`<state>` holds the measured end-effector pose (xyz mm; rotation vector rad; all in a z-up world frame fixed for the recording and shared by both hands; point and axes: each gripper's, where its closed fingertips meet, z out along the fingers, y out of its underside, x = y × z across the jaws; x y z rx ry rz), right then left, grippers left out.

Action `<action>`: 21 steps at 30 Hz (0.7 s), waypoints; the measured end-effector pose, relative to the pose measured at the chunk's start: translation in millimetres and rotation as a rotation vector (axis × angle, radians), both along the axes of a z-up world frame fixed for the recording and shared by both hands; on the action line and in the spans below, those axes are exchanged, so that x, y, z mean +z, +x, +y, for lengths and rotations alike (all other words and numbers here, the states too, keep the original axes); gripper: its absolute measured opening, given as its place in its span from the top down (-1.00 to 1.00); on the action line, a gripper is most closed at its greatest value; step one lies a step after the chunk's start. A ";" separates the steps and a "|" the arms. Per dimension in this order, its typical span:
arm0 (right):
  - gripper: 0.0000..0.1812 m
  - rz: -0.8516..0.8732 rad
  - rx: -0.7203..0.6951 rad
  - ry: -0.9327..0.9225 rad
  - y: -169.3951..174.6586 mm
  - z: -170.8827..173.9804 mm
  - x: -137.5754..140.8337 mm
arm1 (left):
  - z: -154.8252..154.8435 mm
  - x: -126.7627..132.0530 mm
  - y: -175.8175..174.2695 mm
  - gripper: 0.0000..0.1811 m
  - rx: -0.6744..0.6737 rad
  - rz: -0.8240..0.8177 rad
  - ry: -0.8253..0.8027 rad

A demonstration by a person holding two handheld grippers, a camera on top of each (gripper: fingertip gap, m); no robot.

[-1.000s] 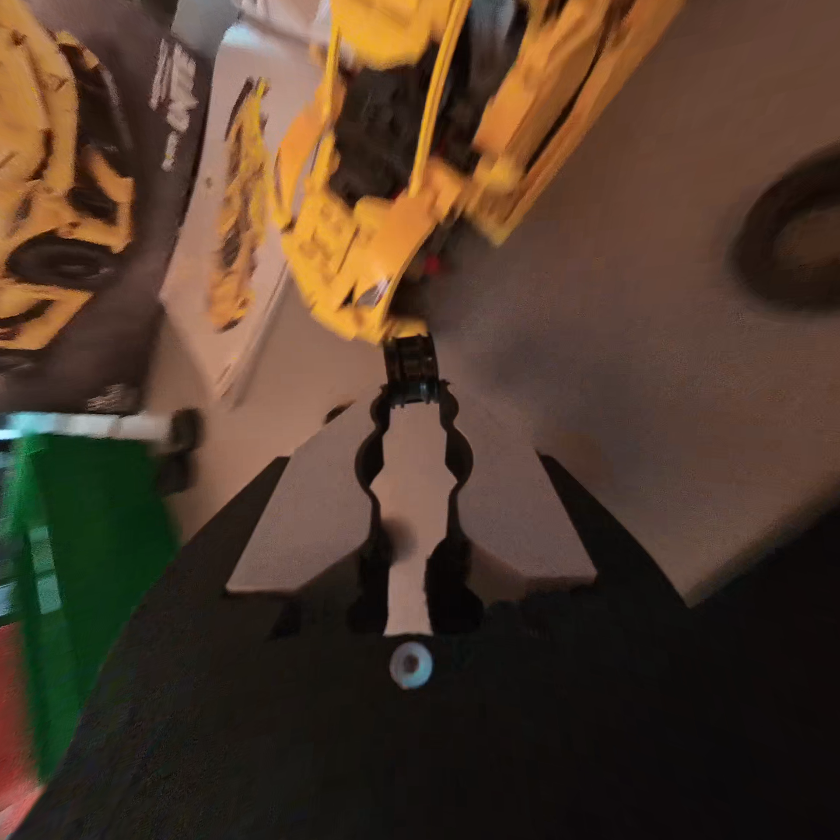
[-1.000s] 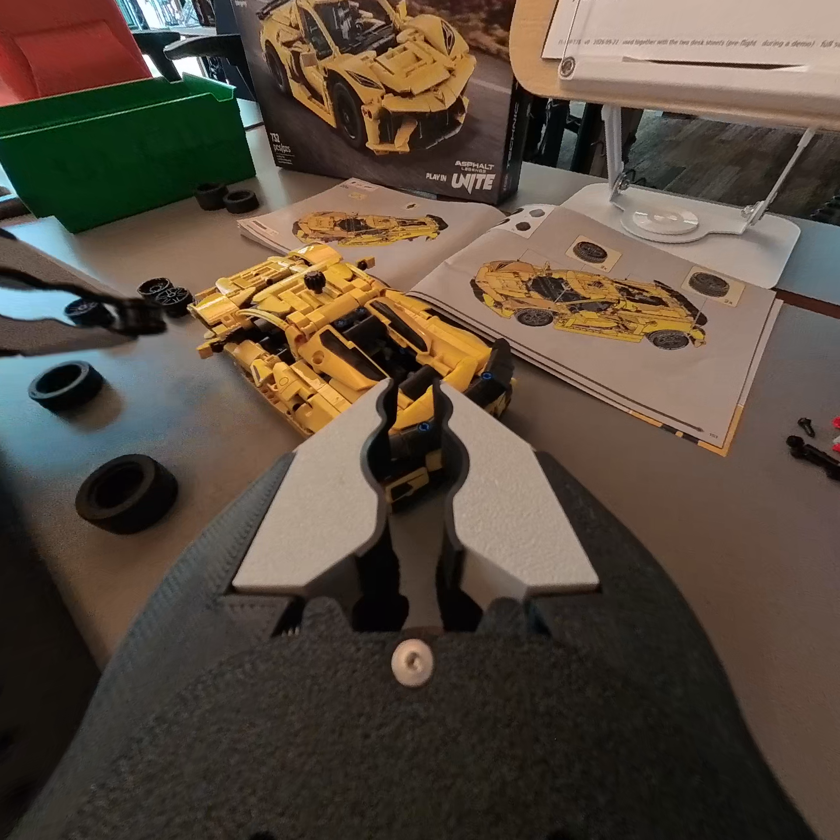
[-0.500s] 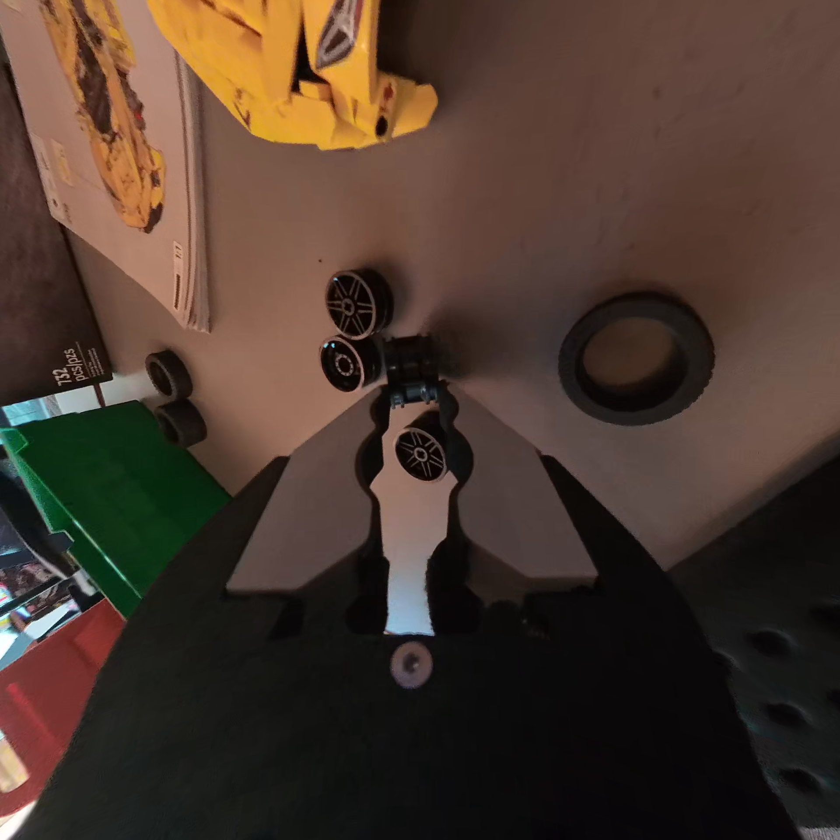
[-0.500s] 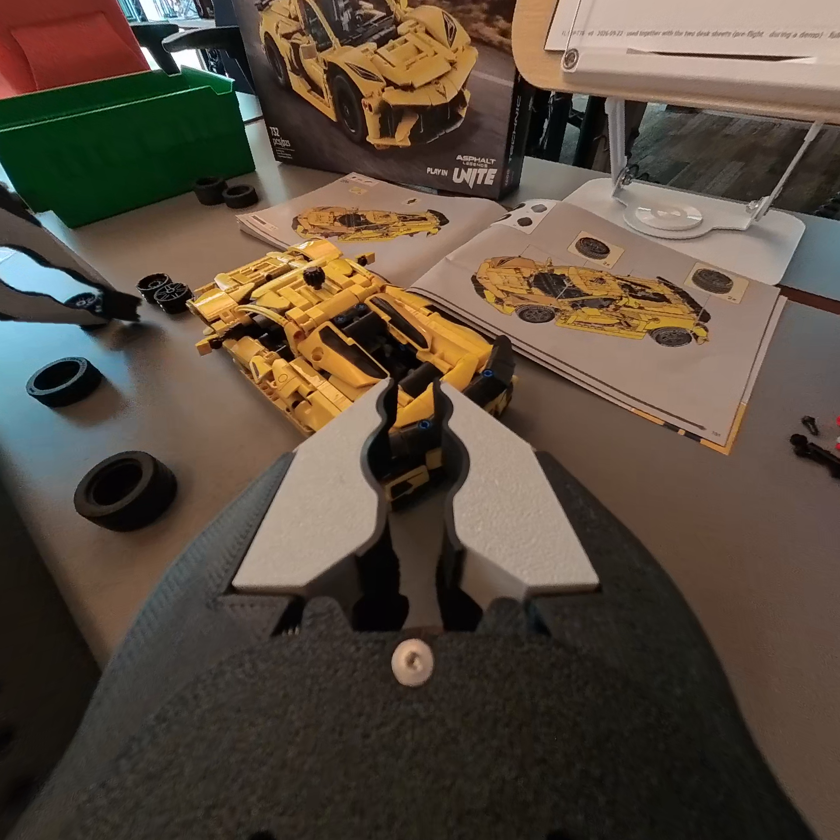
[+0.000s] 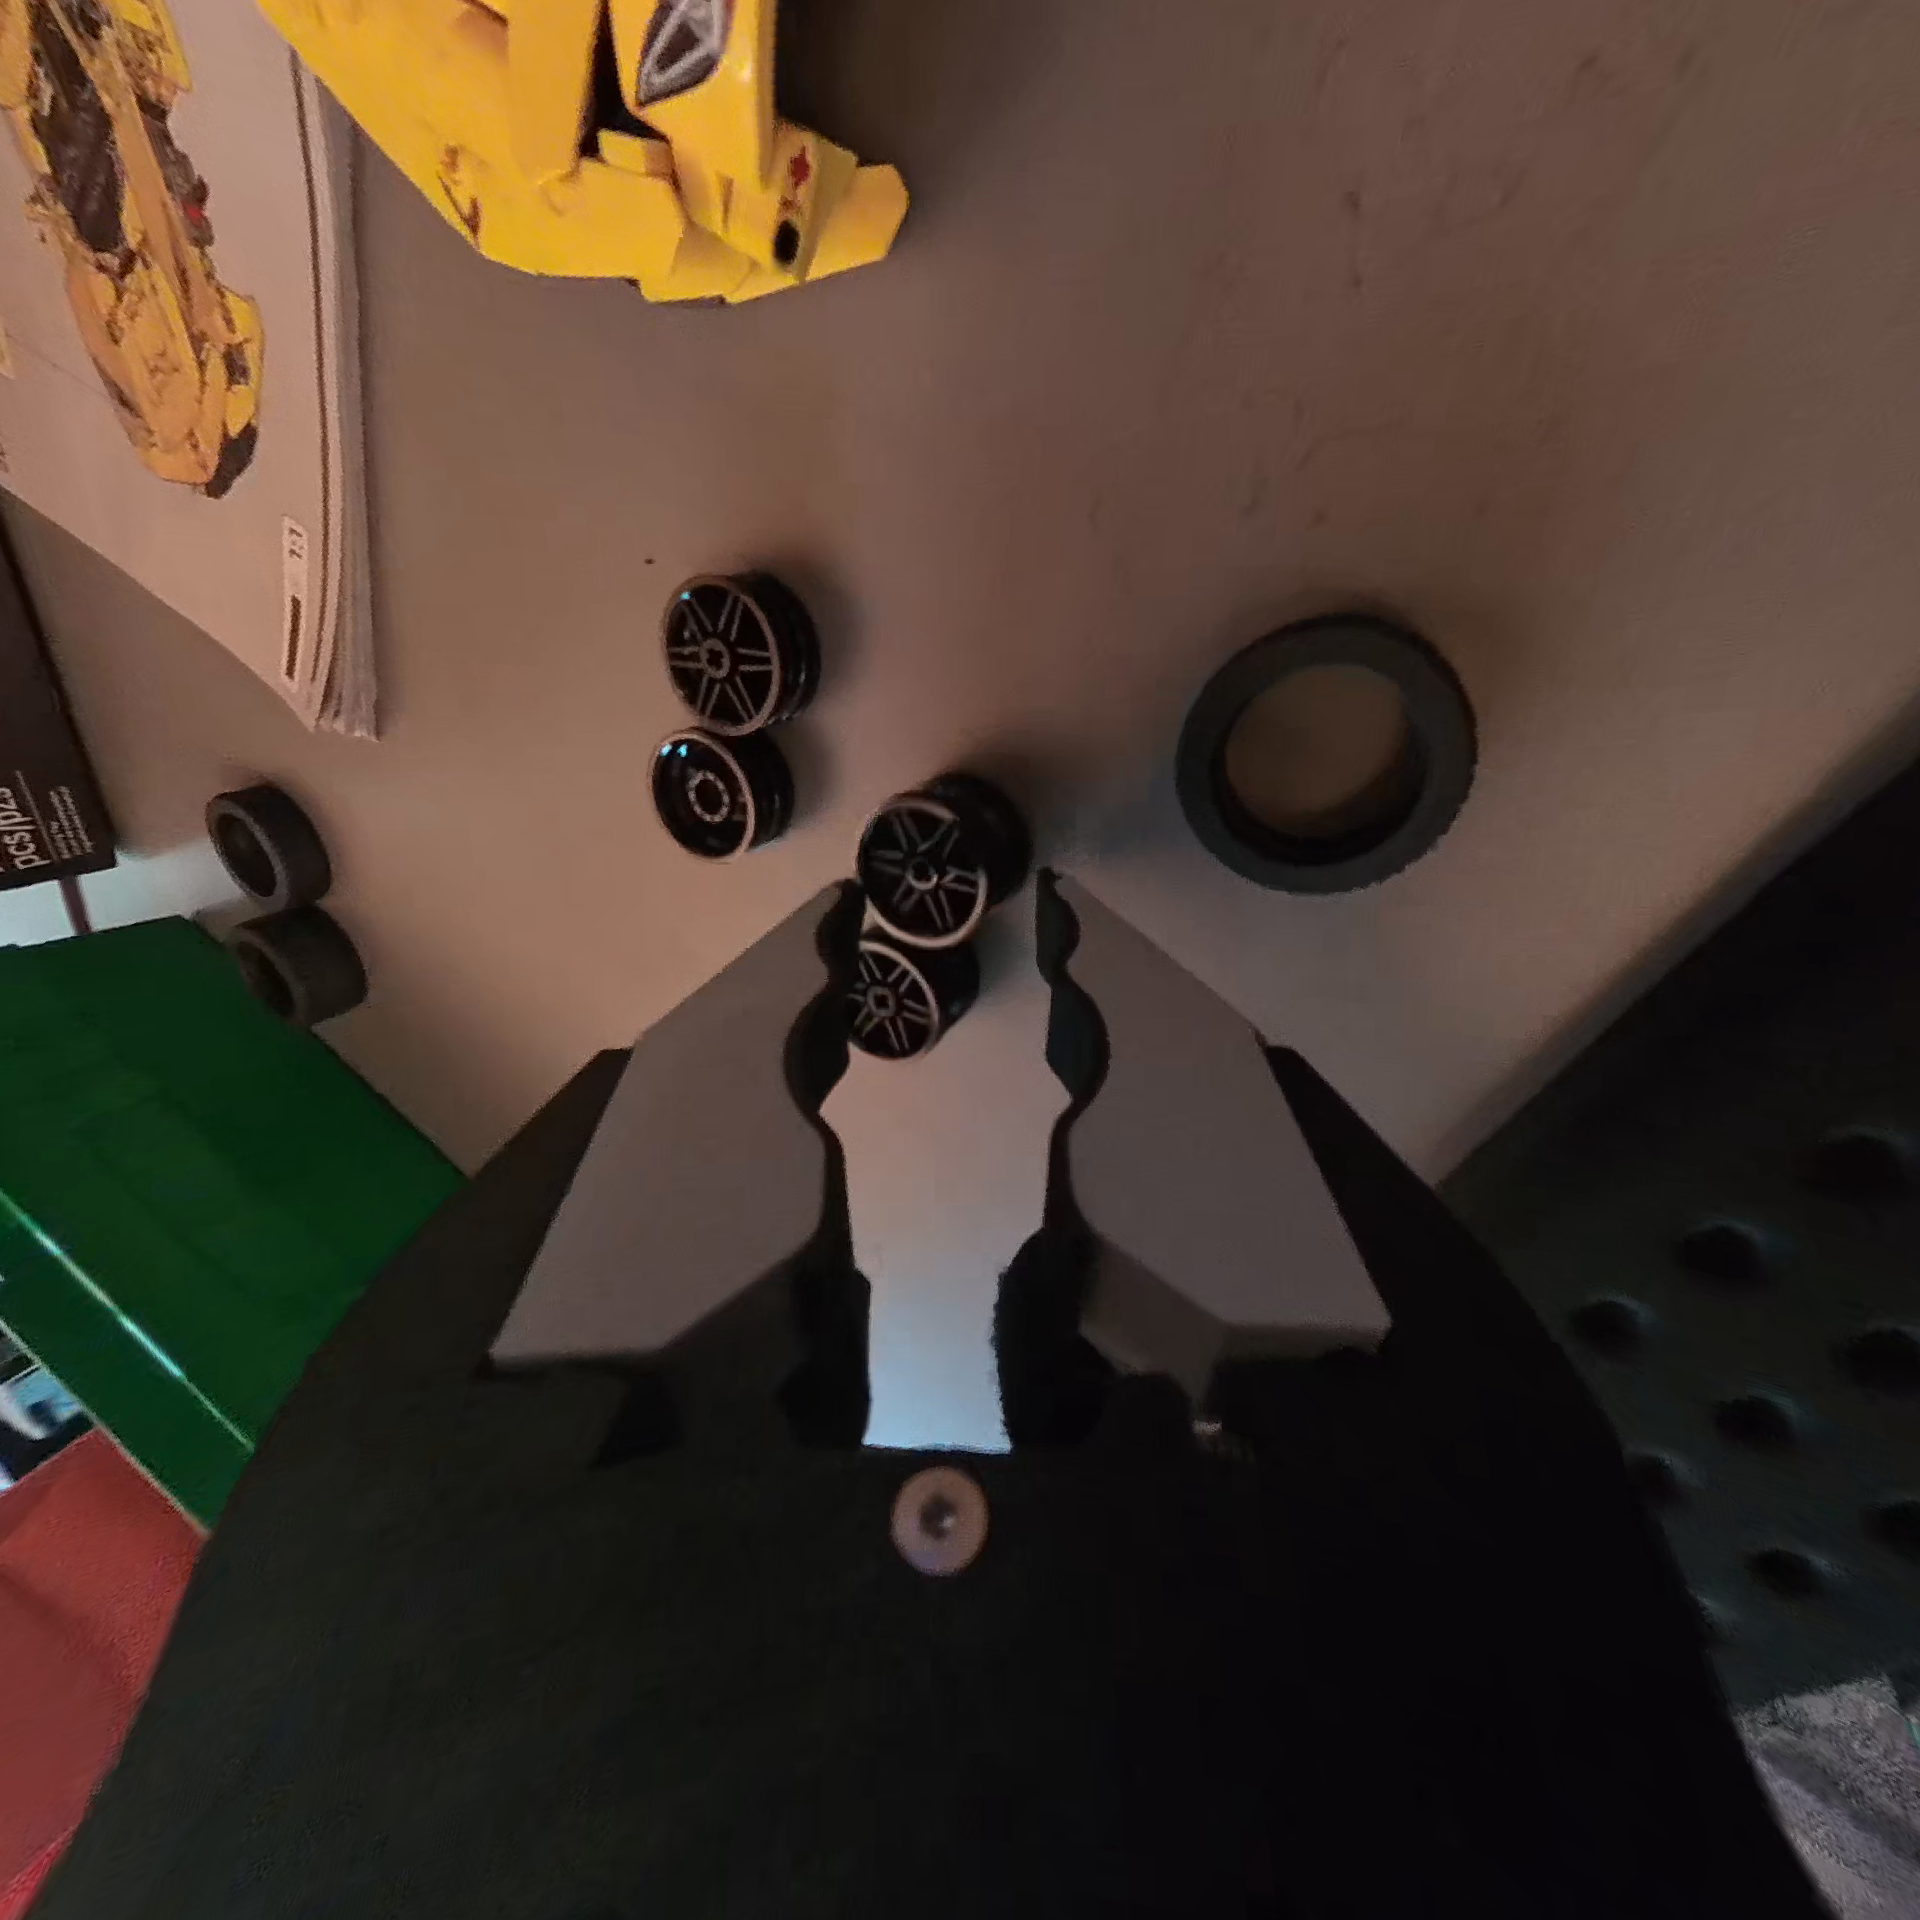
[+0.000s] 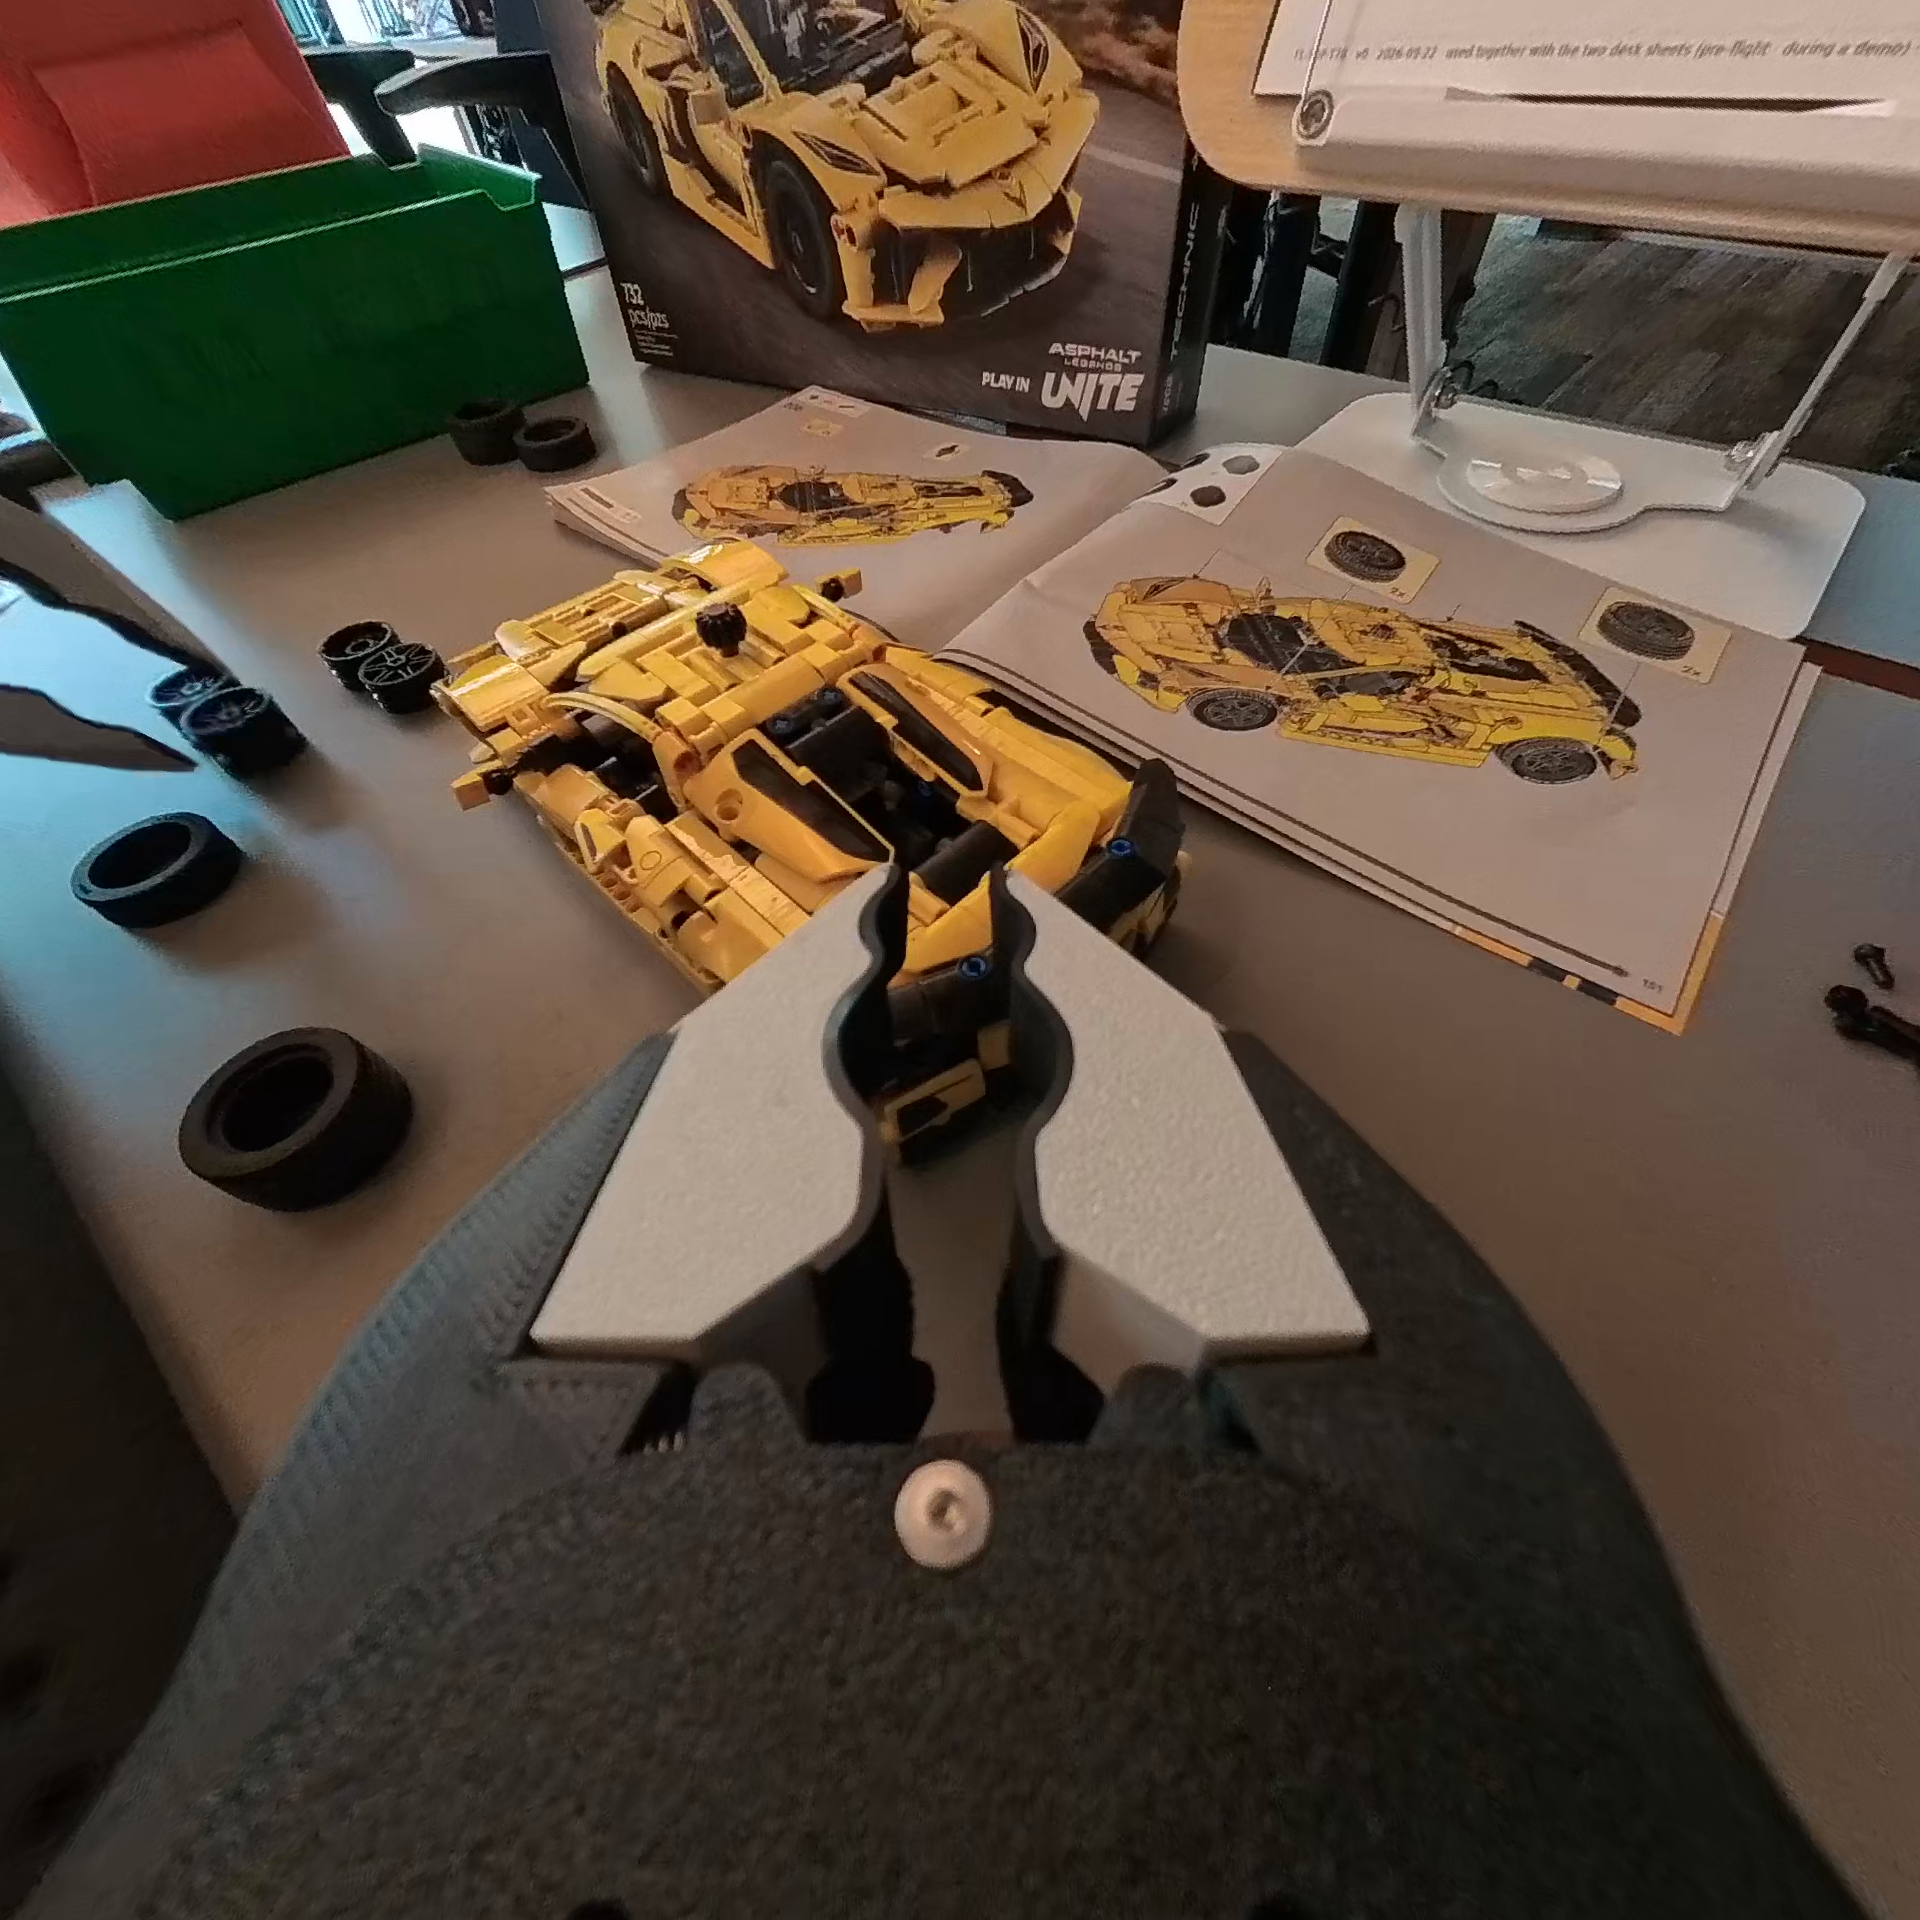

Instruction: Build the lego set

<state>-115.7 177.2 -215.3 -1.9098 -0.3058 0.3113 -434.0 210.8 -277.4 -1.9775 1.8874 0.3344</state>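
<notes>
The right gripper (image 6: 940, 894) clenches the rear of the yellow lego car (image 6: 769, 769) on the grey table (image 6: 1403, 1195); the left gripper (image 5: 940, 894), fingers released, hovers over two spoked wheel rims (image 5: 923, 868) (one partly between its fingertips); a loose tyre (image 5: 1325, 753) lies just beside; farther off lie open instruction booklets (image 6: 1351, 665), then a green bin (image 6: 291, 312).

Yellow car model (image 6: 790, 769) with black interior; black wheel rims (image 5: 923, 868) with silver spokes; dull black tyres (image 5: 1327, 753); green bin (image 6: 281, 322); grey counter (image 6: 1455, 1195).
</notes>
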 end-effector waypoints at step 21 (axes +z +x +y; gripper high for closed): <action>0.84 -0.017 -0.001 -0.006 -1.2 0.3 -2.9 | -87.1 5.0 92.6 0.51 -0.061 -0.540 -0.292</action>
